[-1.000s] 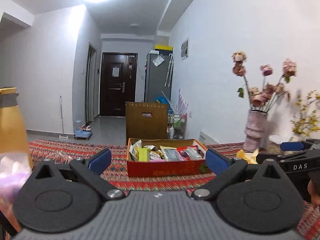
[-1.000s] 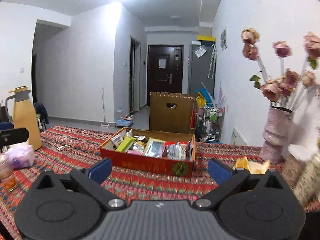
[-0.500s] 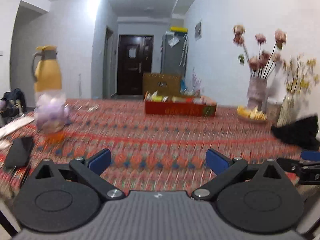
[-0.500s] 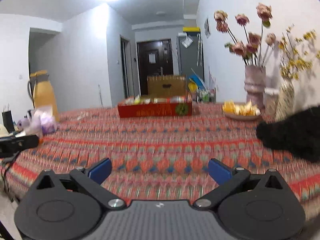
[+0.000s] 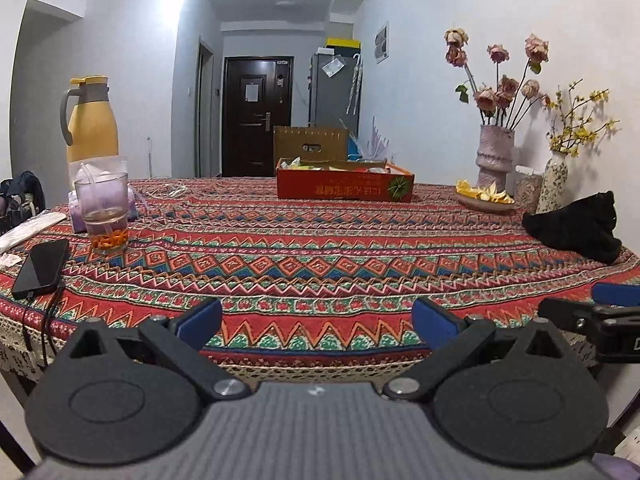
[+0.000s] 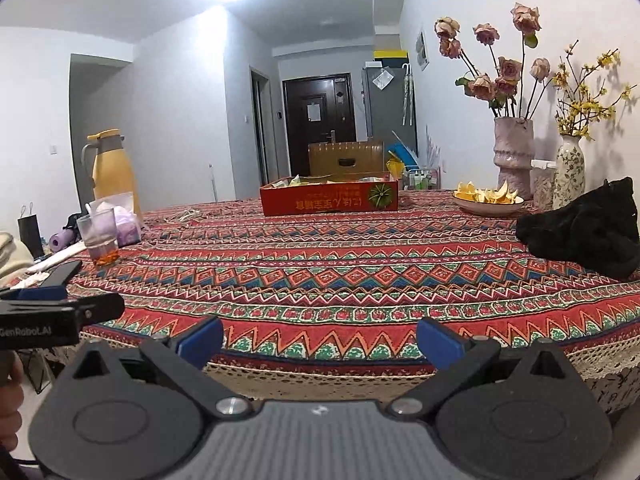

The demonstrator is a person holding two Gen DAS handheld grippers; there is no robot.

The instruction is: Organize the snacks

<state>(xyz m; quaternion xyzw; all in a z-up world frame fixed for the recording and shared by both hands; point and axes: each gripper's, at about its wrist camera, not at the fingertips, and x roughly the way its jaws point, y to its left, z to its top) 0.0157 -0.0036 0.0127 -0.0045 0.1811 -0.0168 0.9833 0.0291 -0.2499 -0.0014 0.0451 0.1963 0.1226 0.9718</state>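
Woven zigzag-patterned tablecloth [image 5: 320, 256] covers the table; far across it sits the rectangular red cardboard snack box [image 5: 345, 185], packets inside. Both grippers, left gripper [image 5: 316, 320] and right gripper [image 6: 319, 340], hang level at the near edge, blue-padded fingers spread wide, empty

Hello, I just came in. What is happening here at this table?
A person holds a claw in each hand at the near edge of the table, and both are open and empty. The left claw and the right claw point across the patterned cloth toward the red snack box at the far side. Nothing is being touched now. A glass and a phone lie to the left.
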